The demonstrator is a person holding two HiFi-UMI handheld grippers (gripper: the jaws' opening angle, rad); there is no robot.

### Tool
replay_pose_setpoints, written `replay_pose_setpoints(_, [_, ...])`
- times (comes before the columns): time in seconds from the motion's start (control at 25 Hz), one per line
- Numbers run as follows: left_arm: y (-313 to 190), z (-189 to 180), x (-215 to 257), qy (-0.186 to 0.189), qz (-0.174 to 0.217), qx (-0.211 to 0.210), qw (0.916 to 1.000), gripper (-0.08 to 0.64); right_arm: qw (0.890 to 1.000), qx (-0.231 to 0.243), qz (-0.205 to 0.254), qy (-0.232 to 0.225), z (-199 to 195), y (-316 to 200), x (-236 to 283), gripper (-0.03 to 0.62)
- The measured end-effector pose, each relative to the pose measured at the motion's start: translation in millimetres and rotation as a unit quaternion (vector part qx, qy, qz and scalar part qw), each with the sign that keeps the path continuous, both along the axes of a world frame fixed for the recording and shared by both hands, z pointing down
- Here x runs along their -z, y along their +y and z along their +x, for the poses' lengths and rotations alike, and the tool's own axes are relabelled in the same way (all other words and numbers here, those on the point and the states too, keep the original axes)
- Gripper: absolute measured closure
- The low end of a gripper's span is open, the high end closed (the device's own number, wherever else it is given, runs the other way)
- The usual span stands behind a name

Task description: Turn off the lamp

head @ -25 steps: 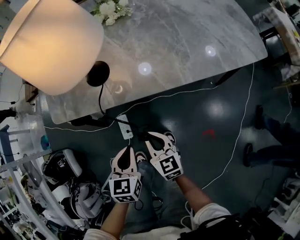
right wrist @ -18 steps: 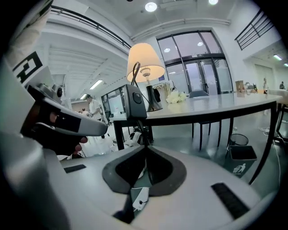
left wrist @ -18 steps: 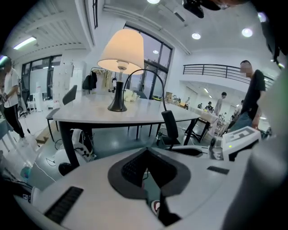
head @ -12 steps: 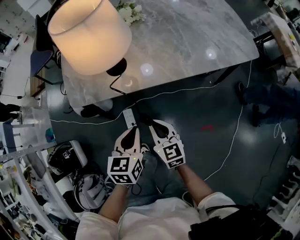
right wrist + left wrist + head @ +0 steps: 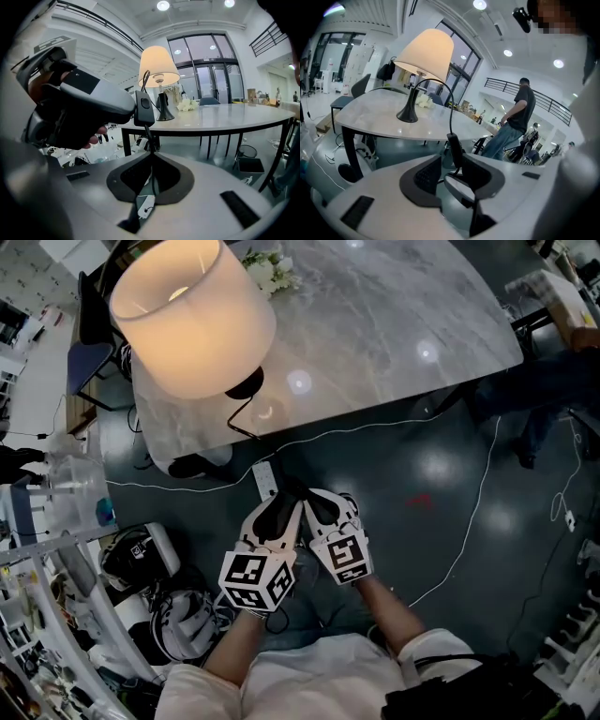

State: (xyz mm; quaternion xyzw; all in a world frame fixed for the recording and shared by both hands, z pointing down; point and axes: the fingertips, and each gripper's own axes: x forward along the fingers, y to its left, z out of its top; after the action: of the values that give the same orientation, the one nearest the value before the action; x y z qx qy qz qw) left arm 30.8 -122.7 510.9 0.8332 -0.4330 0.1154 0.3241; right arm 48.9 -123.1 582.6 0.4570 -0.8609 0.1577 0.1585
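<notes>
1. The table lamp [image 5: 192, 315], a cream drum shade on a curved black stem and a round black base, stands lit near the left end of the grey marble-topped table [image 5: 394, 324].
2. Its thin black cord [image 5: 450, 119] arcs off the table toward the person and carries a small black inline switch [image 5: 454, 149].
3. The left gripper [image 5: 452, 158] has just been opening its jaws. They now stand wide apart with the switch upright between them, and the pads do not press on it.
4. The right gripper [image 5: 151, 152] has its jaws drawn narrow, pinching the cord just below the switch.
5. In the head view the two grippers sit side by side, tips close together, over the dark glossy floor [image 5: 422, 549] in front of the table edge.
6. A white power strip [image 5: 265, 481] lies on the floor just beyond the gripper tips, and a thin white cable [image 5: 375, 423] trails across the floor along the table edge.
7. White flowers [image 5: 272, 273] sit on the table beyond the lamp.
8. A person [image 5: 518, 117] in a dark shirt and jeans stands past the table in the left gripper view.
</notes>
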Motion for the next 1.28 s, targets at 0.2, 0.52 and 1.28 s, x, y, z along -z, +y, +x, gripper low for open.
replay_pose_setpoints(0.2, [-10.6,10.2,5.5,0.011,0.006,-0.001,0.9999,0.44,1.0,-0.004,0.0,0.001,2.5,-3.9,-1.6,0.583])
replay_pose_setpoints(0.52, [-34.2,12.7,7.2,-0.001,0.012,0.016,0.9998,0.44,1.0,0.006,-0.003,0.001,-2.7,-10.1,-7.0,0.583])
replay_pose_setpoints(1.28, [-47.2,18.2,-7.5,-0.024,-0.008,0.025,0.9994,0.444,1.0,0.004,-0.017,-0.001,6.8,-16.2,-18.8,0.582])
